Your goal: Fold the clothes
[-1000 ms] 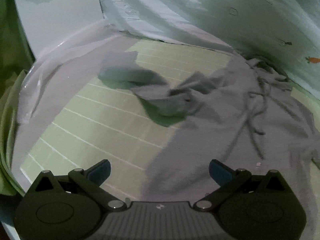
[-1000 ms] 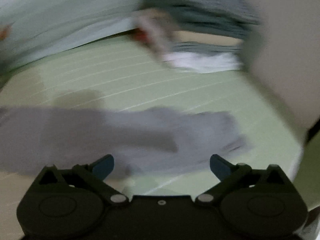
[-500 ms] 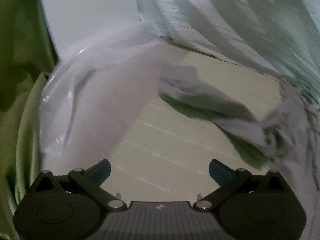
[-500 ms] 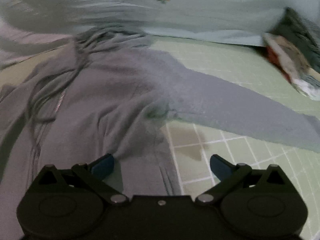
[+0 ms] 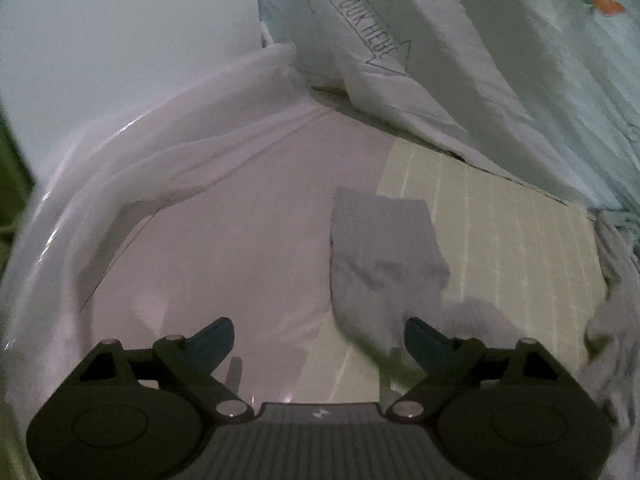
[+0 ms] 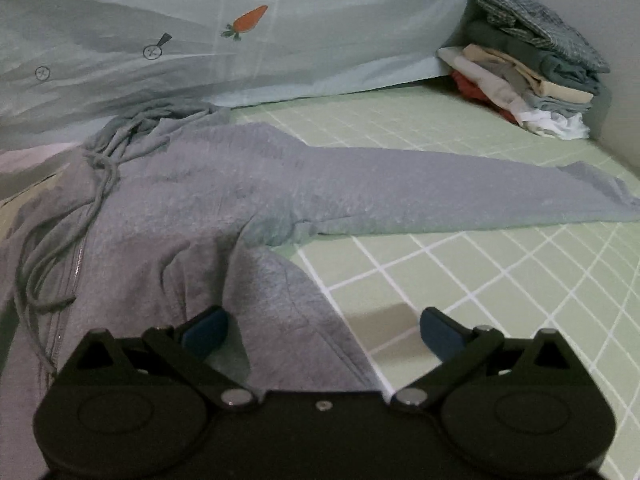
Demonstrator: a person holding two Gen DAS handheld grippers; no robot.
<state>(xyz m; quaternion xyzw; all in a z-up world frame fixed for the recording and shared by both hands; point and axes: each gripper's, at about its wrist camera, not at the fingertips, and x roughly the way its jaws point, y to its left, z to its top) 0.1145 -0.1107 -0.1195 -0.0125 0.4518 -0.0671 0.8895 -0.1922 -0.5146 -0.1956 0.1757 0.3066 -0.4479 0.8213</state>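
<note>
A grey hooded sweatshirt (image 6: pixel 168 216) lies spread on a pale green mat with white grid lines (image 6: pixel 480 280), its zip and drawstrings running down ahead and to the left of the right gripper (image 6: pixel 322 330). One sleeve (image 6: pixel 460 204) stretches flat across the mat, well ahead of that gripper and out to its right. The right gripper's jaws stand wide apart and grasp nothing; the sweatshirt's side edge lies on the mat between them, close to the left pad. Far ahead to the right, a stack of folded clothes (image 6: pixel 528 76) sits in the corner, and a light blue sheet with a carrot print (image 6: pixel 248 20) rises behind the mat.

The left gripper (image 5: pixel 320 338) hangs over the other sleeve (image 5: pixel 384 248), whose cuff lies just ahead of its right finger. Its jaws are closing but remain wide, and the pads press on no cloth. Clear plastic wrap (image 5: pixel 168 184) lies ahead and to its left.
</note>
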